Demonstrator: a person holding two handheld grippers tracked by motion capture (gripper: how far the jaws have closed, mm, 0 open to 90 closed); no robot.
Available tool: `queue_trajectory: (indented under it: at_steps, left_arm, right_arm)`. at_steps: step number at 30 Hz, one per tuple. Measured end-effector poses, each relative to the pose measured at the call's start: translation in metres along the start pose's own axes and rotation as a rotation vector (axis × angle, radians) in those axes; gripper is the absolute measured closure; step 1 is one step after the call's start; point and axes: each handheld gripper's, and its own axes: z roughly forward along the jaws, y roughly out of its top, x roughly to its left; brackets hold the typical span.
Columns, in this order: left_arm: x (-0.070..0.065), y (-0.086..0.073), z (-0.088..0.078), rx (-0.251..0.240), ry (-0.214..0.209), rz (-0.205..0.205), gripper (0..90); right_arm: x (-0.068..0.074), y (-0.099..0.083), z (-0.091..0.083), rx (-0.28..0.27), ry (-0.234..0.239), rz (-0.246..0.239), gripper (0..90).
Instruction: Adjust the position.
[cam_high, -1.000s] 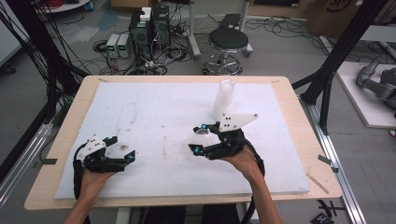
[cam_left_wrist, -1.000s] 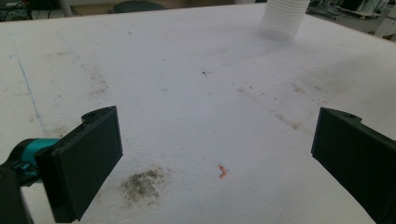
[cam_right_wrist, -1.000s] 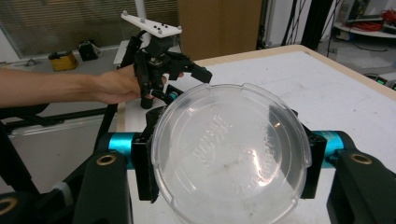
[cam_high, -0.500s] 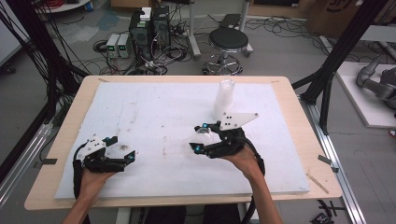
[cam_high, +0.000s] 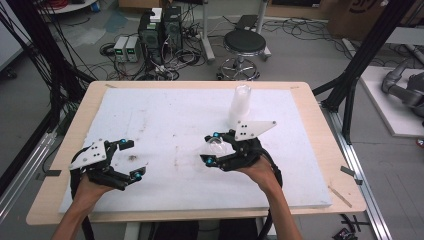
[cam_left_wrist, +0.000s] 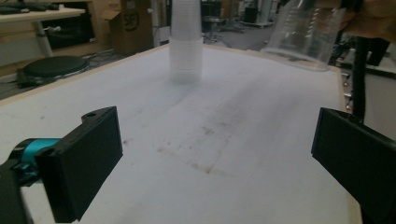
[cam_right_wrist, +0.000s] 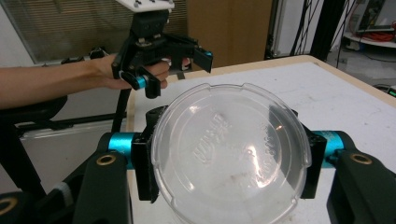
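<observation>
**Right gripper holds one clear cup; left gripper spread and empty**

On the white foam mat (cam_high: 165, 120) that covers the wooden counter (cam_high: 320, 130), two hand-held grippers sit near the front edge, well apart from each other.

Right gripper (cam_high: 216, 147): its black fingers (cam_right_wrist: 142, 163) are closed against the opposite sides of a clear plastic cup (cam_right_wrist: 231, 158). In the right gripper view the cup's round base faces the camera and embossed lettering is visible on it. In the high view the cup (cam_high: 218, 146) lies on its side between the fingers, just above the mat, towards the centre of the counter. The left gripper view shows the same cup (cam_left_wrist: 303, 32) at upper right, tilted, its mouth lower than its base.

Left gripper (cam_high: 134, 157): its fingers (cam_left_wrist: 84, 158) are spread wide with nothing between them. The gripper is held low over the front left part of the mat.

Stack of translucent plastic cups (cam_high: 240, 104): it stands upright on the mat, beyond the right gripper towards the far edge. The left gripper view shows the stack (cam_left_wrist: 186, 42) blurred.

The mat carries faint brown stains (cam_left_wrist: 201, 140) near its centre.
</observation>
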Motion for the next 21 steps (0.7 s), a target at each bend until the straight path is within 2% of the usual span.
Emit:
queue_trajectory:
  at_steps: [5,11,12,16,21]
  left_arm:
    - [-0.002,0.015,0.016,-0.008,-0.086,0.020,1.8]
    - [-0.010,0.027,0.052,-0.014,-0.198,0.032,1.8]
    - [-0.011,0.028,0.056,-0.015,-0.207,0.034,1.8]
    - [-0.018,0.035,0.077,-0.048,-0.272,0.040,1.8]
    - [-0.031,0.046,0.101,-0.044,-0.340,0.064,1.8]
  right_arm:
    - [0.002,0.001,0.000,-0.018,0.018,0.001,40.8]
    - [0.004,0.002,0.000,-0.030,0.028,-0.003,40.8]
    - [0.004,0.002,0.000,-0.031,0.028,-0.003,40.8]
    - [0.004,0.002,-0.001,-0.044,0.042,0.001,40.8]
    - [0.003,0.002,-0.003,-0.073,0.059,0.013,40.8]
